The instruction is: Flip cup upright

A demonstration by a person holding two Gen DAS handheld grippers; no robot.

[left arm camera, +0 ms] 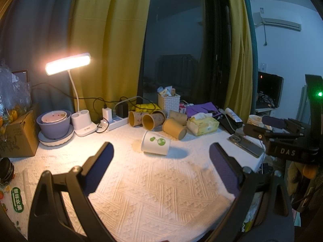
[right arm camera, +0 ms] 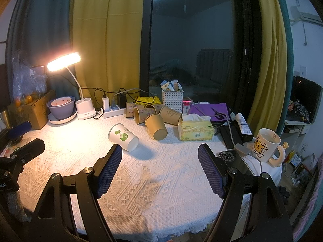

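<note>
Hovering with jaws spread wide and gripping nothing, the left gripper (left arm camera: pixel 161 167) and right gripper (right arm camera: pixel 159 169) are facing the white cup (left arm camera: pixel 155 142) lying on its side on the tablecloth (left arm camera: pixel 153 191), which probably wants a gentle mid-wall pinch, clear of the brown cups (left arm camera: pixel 161 124) behind.

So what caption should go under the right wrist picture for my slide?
Open right gripper faces a white paper cup lying on its side on the tablecloth.
</note>
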